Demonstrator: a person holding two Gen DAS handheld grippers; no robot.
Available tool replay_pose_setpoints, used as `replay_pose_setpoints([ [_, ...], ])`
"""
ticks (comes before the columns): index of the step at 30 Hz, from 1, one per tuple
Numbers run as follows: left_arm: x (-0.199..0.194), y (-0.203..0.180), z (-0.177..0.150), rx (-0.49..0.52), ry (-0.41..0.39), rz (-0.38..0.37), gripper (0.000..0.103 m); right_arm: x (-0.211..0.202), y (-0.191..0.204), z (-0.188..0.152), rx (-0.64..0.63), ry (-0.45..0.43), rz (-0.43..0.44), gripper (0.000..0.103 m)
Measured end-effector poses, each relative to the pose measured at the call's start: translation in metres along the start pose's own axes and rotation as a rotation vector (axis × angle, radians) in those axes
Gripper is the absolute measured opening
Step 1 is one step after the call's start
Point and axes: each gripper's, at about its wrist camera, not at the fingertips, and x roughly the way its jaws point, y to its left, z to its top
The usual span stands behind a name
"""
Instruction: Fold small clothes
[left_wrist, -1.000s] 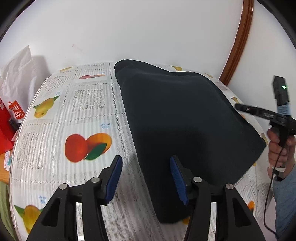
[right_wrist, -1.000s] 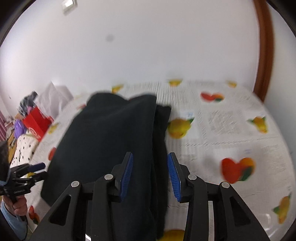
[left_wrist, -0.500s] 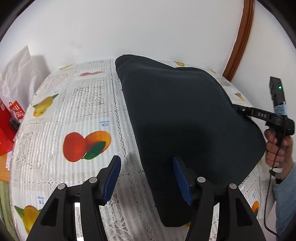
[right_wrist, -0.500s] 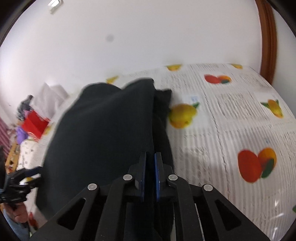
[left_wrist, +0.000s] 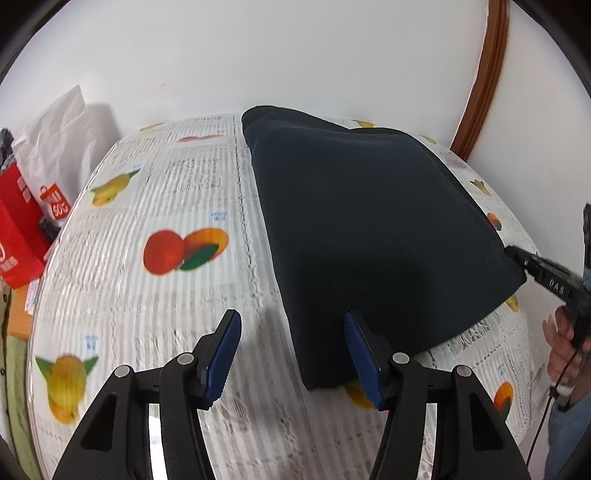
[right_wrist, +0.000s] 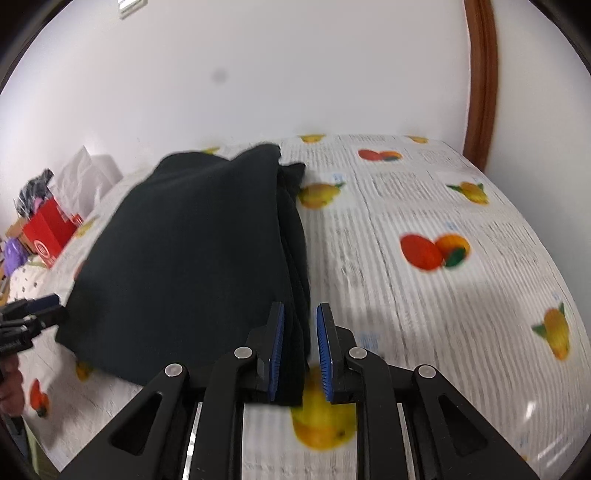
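Observation:
A dark navy garment (left_wrist: 369, 229) lies folded on the fruit-print tablecloth (left_wrist: 177, 206); it also shows in the right wrist view (right_wrist: 192, 251). My left gripper (left_wrist: 291, 354) is open and empty, its jaws straddling the garment's near left corner. My right gripper (right_wrist: 299, 350) has its jaws partly apart around the garment's layered right edge, with a gap on the right side. In the left wrist view the right gripper (left_wrist: 517, 258) touches the garment's right corner.
A red box (left_wrist: 18, 236) and a white plastic bag (left_wrist: 55, 147) stand at the table's left edge. The white wall and a brown door frame (left_wrist: 480, 77) lie behind. The tablecloth shows bare to the right of the garment (right_wrist: 443, 258).
My right gripper closed on the garment's right edge half a second ago and has now opened partway. My left gripper stayed open and shifted slightly nearer the garment's corner.

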Motion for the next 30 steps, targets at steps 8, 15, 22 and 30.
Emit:
replay_pose_setpoints([
  [8, -0.008, -0.003, -0.033, 0.027, 0.032, -0.024, 0.055, -0.032, 0.006, -0.027, -0.026, -0.011, 0.024, 0.029],
  [15, 0.009, -0.002, -0.029, 0.037, 0.046, -0.005, 0.055, 0.003, 0.021, -0.037, -0.056, 0.095, -0.017, 0.033],
  [22, 0.029, 0.005, -0.007, -0.003, 0.056, -0.006, 0.057, 0.028, 0.018, -0.022, 0.008, 0.107, -0.015, 0.033],
  [30, 0.017, 0.007, -0.007, -0.041, 0.054, -0.004, 0.055, 0.026, 0.019, -0.014, 0.051, 0.102, -0.025, 0.033],
])
